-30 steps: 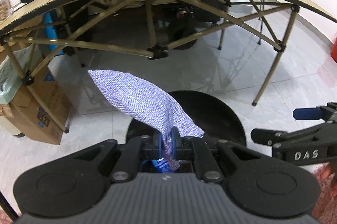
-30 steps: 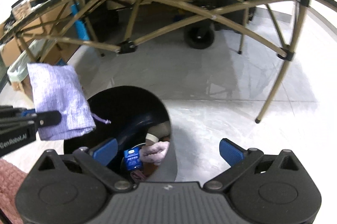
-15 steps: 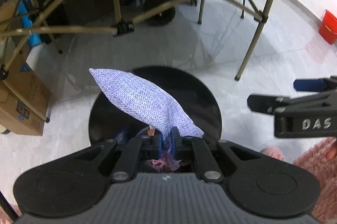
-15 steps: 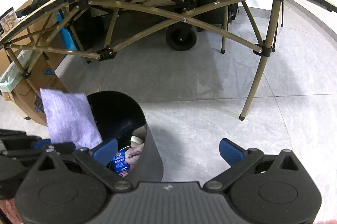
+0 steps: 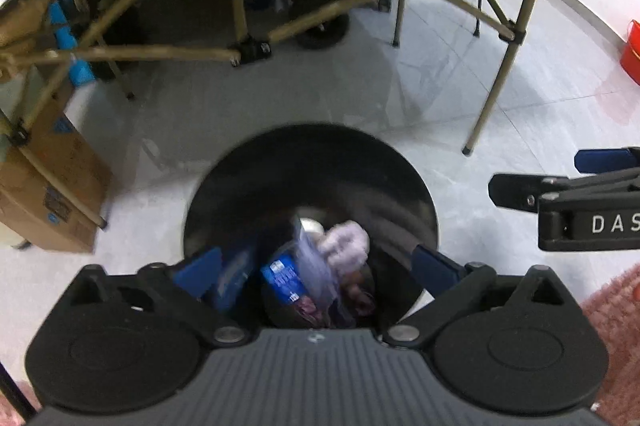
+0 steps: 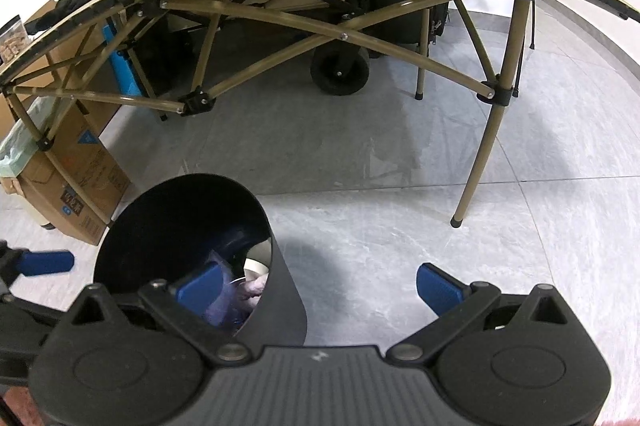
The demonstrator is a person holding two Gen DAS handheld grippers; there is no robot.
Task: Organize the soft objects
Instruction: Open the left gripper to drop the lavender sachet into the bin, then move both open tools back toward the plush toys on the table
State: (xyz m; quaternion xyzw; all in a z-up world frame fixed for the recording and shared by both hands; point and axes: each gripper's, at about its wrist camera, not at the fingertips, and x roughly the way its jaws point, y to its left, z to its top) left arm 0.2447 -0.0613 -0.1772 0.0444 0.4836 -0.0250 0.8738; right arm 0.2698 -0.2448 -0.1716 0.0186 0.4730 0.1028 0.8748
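While blurred in the black bin [image 5: 312, 162], lilac pouch [image 5: 314, 266] below wide-open, empty left gripper [image 5: 316, 268].

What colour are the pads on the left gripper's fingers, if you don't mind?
Blue pads, clearest in the left wrist view.

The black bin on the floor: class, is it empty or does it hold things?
Not empty. The left wrist view looks down into the black bin: a purple pouch, blurred, and other soft items lie inside.

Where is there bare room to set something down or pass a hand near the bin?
Bare grey floor lies open between the black bin and the folding table's front leg. The bin's inside is crowded with a purple pouch and a fluffy item. Left of the bin, a cardboard box narrows the space.
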